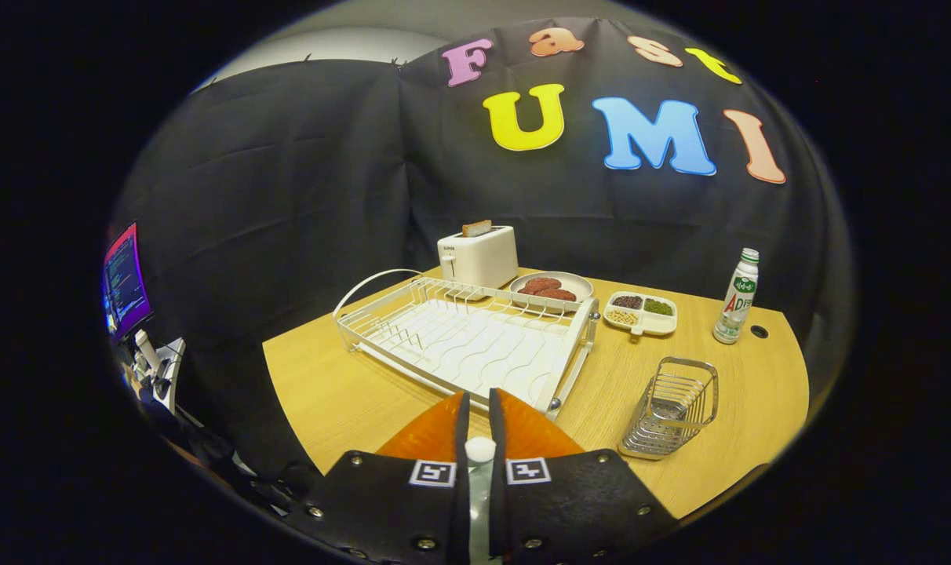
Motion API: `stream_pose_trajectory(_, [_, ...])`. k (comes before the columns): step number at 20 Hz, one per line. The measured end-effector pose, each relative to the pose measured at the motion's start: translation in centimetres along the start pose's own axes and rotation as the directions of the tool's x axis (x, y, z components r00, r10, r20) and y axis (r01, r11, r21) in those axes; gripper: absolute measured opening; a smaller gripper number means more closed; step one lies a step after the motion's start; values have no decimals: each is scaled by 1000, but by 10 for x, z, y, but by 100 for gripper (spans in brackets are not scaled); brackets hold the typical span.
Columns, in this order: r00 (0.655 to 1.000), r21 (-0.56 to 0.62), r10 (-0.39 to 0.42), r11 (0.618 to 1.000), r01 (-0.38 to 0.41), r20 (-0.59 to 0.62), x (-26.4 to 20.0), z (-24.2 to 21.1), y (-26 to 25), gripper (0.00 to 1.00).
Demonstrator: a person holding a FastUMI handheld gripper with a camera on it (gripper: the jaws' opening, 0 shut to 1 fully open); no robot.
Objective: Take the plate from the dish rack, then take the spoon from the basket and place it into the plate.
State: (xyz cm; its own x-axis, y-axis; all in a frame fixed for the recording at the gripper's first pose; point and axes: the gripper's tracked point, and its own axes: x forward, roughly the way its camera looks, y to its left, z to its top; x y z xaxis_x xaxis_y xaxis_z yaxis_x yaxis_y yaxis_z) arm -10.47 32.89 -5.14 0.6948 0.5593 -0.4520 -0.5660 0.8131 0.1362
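Pale wooden tabletop [350,392] is lying under the claw [479,396], whose fingers are pressing together on a slim pale white-tipped object [479,450], possibly the spoon: likely light, stiff and slippery, best pinched mid-handle. Just ahead-right, a silver wire basket [672,408] is standing; straight ahead, a white wire dish rack [460,337]; beyond it, a round grey plate [579,281] is carrying brown patties [546,289].

Dish rack [468,339] just beyond the jaws, toaster [478,255] behind it, basket [672,408] to its right
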Motion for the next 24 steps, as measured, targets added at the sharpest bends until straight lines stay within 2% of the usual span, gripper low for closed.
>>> stream_pose_trajectory(1, [1000, 4, 7, 1000, -7, 0, -1, 1, 3, 14])
stream_pose_trajectory(2, [1000, 8, 1, 1000, -1, 2, 2, 1, 1, 14])
stream_pose_trajectory(3, [1000, 9, -12, 1000, 12, 21, -4, 10, -3, 34])
stream_pose_trajectory(4, [998, 8, -37, 999, 37, 50, -7, 20, -8, 46])
stream_pose_trajectory(5, [994, 7, -64, 998, 63, 86, -13, 33, -14, 54])
stream_pose_trajectory(7, [982, 13, -110, 994, 109, 153, -27, 62, -24, 62])
stream_pose_trajectory(12, [936, 55, -224, 975, 217, 272, -70, 120, -62, 62])
stream_pose_trajectory(16, [889, 67, -325, 945, 322, 323, -103, 139, -97, 62])
stream_pose_trajectory(21, [811, 144, -451, 891, 430, 373, -147, 160, -128, 62])
stream_pose_trajectory(24, [734, 187, -535, 842, 506, 420, -174, 179, -153, 62])
